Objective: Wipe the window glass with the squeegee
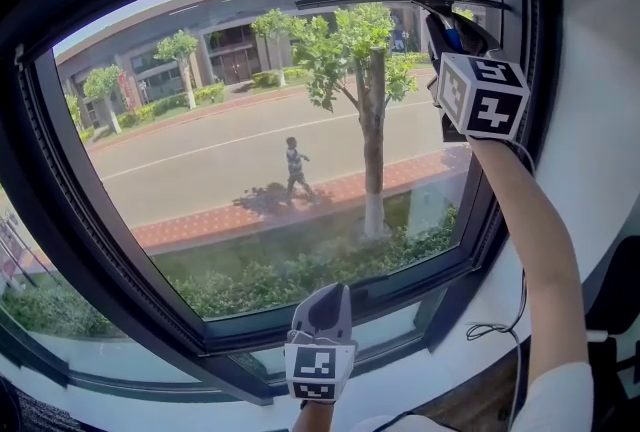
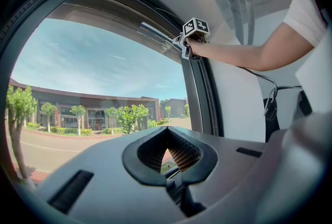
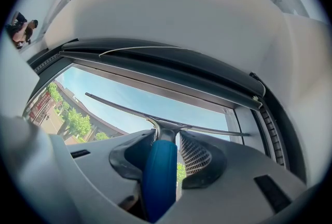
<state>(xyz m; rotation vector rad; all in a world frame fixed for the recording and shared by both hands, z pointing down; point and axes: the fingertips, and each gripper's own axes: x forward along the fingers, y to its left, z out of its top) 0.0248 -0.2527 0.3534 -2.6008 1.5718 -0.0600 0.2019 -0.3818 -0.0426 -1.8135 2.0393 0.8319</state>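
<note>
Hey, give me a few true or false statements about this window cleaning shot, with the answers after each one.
1. The right tool is clamped on the squeegee by its blue handle. True.
2. The left tool holds a cloth. False: its jaws are shut on nothing.
3. The squeegee's blade is at the bottom of the window glass. False: it is up by the top edge.
4. A person is out on the street beyond the glass. True.
</note>
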